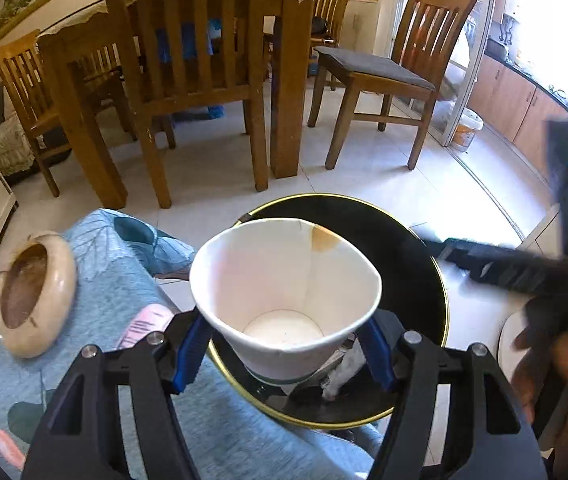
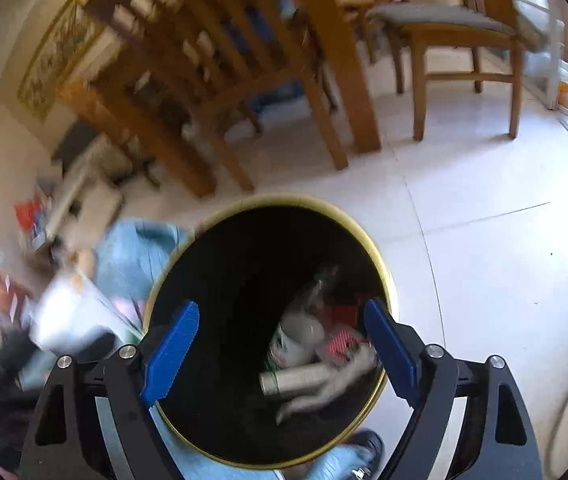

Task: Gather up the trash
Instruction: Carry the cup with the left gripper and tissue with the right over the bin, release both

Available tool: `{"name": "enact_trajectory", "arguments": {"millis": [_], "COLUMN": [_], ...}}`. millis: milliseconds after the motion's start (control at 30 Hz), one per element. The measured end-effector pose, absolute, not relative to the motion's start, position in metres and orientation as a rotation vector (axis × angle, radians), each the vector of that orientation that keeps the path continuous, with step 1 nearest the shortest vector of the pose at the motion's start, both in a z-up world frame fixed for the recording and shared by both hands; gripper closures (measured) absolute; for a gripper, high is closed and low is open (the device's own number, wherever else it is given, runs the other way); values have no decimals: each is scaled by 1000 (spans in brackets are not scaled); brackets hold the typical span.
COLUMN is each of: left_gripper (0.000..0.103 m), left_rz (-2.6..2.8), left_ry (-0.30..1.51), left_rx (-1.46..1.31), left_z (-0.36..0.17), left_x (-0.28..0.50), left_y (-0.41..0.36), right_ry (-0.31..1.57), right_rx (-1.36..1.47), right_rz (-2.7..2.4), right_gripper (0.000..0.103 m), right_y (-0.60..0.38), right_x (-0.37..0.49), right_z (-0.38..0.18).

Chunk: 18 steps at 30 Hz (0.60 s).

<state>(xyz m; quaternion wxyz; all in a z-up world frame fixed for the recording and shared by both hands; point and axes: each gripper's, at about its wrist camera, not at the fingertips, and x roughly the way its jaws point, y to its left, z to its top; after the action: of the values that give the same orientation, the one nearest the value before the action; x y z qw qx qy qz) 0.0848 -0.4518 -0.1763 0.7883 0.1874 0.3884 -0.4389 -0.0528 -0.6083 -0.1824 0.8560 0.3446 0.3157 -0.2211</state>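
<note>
Holding a white paper cup [image 1: 284,300], my left gripper [image 1: 284,344] has its blue pads [image 1: 190,354] pressed against the cup's lower sides, left and right. The cup is tilted with its mouth toward the camera; its rim is dented and carries a brown stain on the far edge. It hangs over the near part of a black bin [image 1: 416,280] with a gold rim, which stands on the pale tiled floor [image 1: 212,176]. A table under a blue patterned cloth [image 1: 124,300] lies just left of the bin, and a cream ashtray [image 1: 34,294] rests on it.

My right gripper [image 2: 282,350] is released: its blue fingers [image 2: 172,354] stand wide apart with nothing between them, directly above the bin's mouth [image 2: 204,300]. Inside the bin I see a plastic bottle [image 2: 298,336], a pale cylinder [image 2: 296,380], crumpled white paper [image 2: 332,392] and something red [image 2: 342,330]; blur hides finer detail. Wooden chairs [image 1: 188,60] and a dining table stand on the far side.
</note>
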Motion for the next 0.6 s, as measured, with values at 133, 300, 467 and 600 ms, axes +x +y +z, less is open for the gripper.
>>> {"name": "enact_trajectory", "arguments": {"millis": [133, 300, 467, 600], "left_gripper": [14, 6, 6, 3], "left_rz": [-957, -966, -940, -844], "left_ry": [844, 817, 783, 748], "left_rx": [415, 426, 412, 366], "left_z": [-181, -179, -164, -143], "left_x": [83, 73, 63, 67], "left_y": [-460, -471, -445, -401], "right_ry": [452, 416, 410, 455], "right_rx": [810, 826, 762, 658], "right_rz": [-594, -602, -593, -585], "right_gripper": [7, 7, 4, 4], "right_y": [-624, -628, -614, -591], "right_x": [-97, -98, -86, -70], "right_z": [-163, -166, -160, -152]}}
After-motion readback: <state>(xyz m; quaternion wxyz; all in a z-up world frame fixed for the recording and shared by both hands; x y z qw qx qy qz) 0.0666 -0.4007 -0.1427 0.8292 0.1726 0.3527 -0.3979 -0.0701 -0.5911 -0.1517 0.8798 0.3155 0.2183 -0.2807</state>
